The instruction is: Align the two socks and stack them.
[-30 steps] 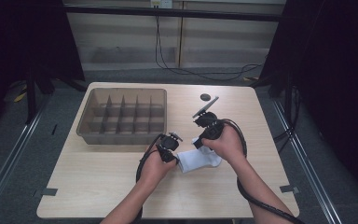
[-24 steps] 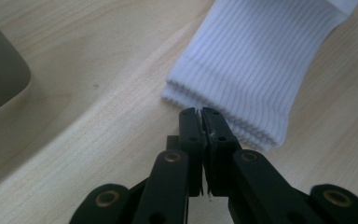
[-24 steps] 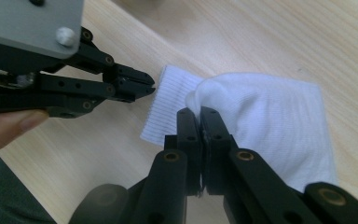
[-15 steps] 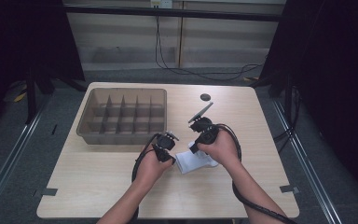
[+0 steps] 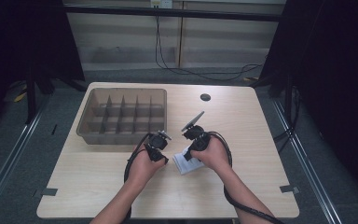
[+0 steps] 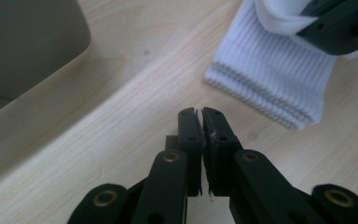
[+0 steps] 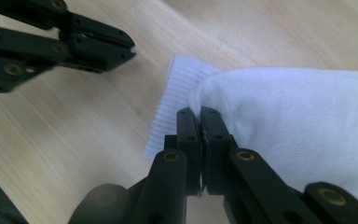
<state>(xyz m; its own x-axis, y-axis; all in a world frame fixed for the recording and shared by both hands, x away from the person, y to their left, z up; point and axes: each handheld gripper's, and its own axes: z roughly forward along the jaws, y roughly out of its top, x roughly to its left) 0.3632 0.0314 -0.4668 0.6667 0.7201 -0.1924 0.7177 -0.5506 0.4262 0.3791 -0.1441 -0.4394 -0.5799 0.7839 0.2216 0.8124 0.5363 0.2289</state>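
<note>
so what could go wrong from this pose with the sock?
1. The right tool pinches just an edge of the folded white sock; that thin bite might slip and the fold fall open.
2. The left tool is shut on nothing, beside the ribbed cuff; it cannot steady the sock if it drags across the table.

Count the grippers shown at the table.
2: the left gripper beside the white sock, jaws shut and empty; the right gripper shut on it.
</note>
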